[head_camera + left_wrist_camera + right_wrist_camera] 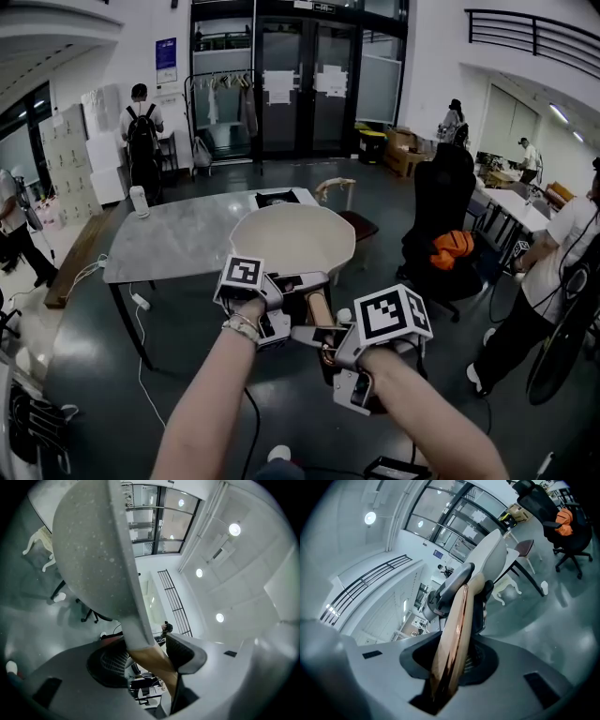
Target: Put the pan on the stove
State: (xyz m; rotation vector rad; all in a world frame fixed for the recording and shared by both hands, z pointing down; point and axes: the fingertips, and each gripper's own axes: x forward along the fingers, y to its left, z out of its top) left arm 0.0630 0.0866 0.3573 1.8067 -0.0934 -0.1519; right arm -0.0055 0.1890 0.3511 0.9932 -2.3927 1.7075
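In the head view a cream pan (292, 239) with a wooden handle (320, 309) hangs in the air, in front of the near corner of a grey table (178, 246). My left gripper (286, 305) is shut on the handle close to the bowl. My right gripper (324, 337) is shut on its copper-tipped end. In the left gripper view the pan's speckled underside (89, 550) fills the upper left and the handle (151, 660) runs between the jaws. The right gripper view shows the handle (452, 639) clamped edge-on. A flat black stove (277, 199) lies at the table's far edge.
A white bottle (139, 201) stands on the table's far left corner. A black office chair (448, 202) with an orange thing on it is at the right. People stand at the left, back and right; one person (553, 281) is close on the right. A cable (141, 328) trails on the floor.
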